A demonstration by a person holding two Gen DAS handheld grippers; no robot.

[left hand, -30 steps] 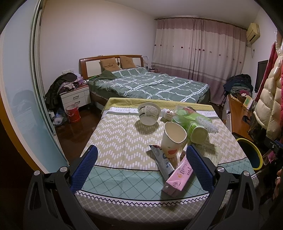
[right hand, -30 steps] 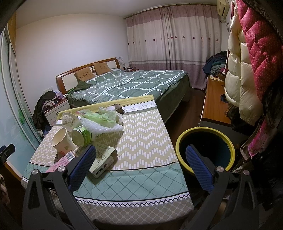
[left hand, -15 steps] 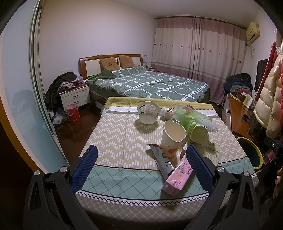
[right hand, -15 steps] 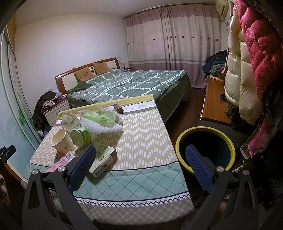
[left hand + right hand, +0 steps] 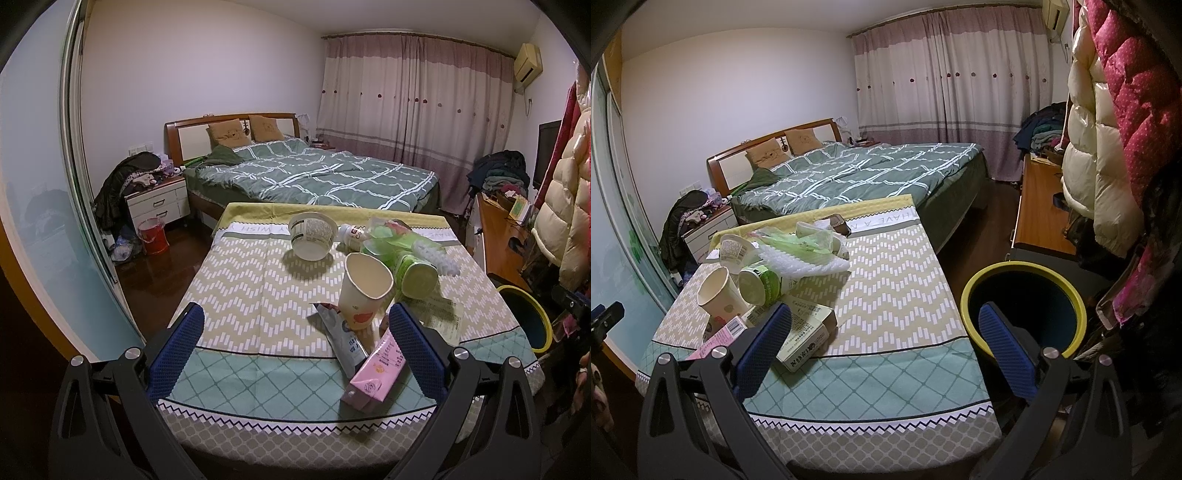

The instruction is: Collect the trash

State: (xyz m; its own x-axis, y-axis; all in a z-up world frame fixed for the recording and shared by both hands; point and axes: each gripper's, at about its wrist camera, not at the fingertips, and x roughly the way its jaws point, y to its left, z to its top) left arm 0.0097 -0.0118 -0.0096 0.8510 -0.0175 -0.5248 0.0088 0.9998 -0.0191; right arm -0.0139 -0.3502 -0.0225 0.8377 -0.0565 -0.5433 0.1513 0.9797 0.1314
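Note:
Trash lies on a patterned tablecloth table (image 5: 251, 295): a pink carton (image 5: 376, 373), a torn blue-grey wrapper (image 5: 341, 341), an upright paper cup (image 5: 364, 291), a tipped green cup (image 5: 417, 277), a white bowl (image 5: 312, 236) and a green plastic bag (image 5: 391, 238). My left gripper (image 5: 295, 338) hangs open at the table's near edge, the carton beside its right finger. My right gripper (image 5: 884, 341) is open over the near right corner, a flat printed box (image 5: 807, 338) by its left finger. The yellow-rimmed bin (image 5: 1023, 306) stands right of the table (image 5: 894, 295).
A bed (image 5: 317, 177) lies beyond the table. A wooden desk (image 5: 1041, 214) and hanging coats (image 5: 1108, 155) line the right side. A nightstand (image 5: 157, 203) and red bucket (image 5: 153, 236) sit far left, next to a sliding glass door (image 5: 40, 206).
Both views have shifted very slightly; the left gripper's view has crept a little toward the table. Nothing on the table has moved.

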